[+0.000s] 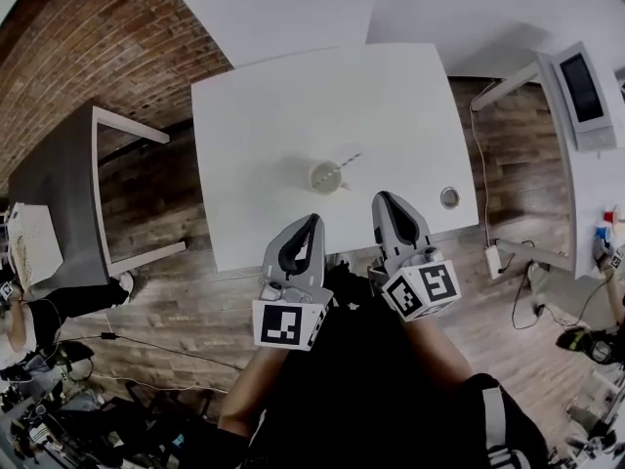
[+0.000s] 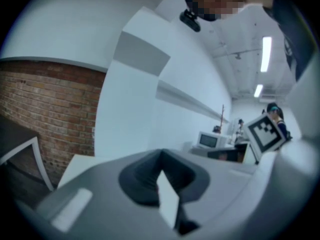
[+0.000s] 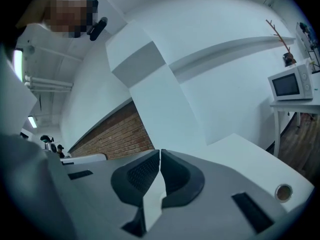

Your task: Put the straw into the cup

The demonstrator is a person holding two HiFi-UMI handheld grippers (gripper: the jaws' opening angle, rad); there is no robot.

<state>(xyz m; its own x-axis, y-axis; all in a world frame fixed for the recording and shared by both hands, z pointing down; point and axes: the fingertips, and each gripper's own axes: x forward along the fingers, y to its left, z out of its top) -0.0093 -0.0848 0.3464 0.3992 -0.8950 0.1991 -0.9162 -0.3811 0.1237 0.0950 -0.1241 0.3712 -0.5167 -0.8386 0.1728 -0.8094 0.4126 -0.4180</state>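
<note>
Straw [image 1: 351,156] leans in the cup [image 1: 326,176], with its upper end pointing right and away from the person. The cup stands near the middle of the white table [image 1: 254,115]. Left gripper [image 1: 313,220] and right gripper [image 1: 382,198] hang over the near table edge, apart from the cup. Each has its jaws pressed together and holds nothing. A small round disc [image 1: 449,197] lies on the table to the right.

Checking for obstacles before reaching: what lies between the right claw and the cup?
Nothing: in the head view, only bare white table separates the right claw from the cup.
</note>
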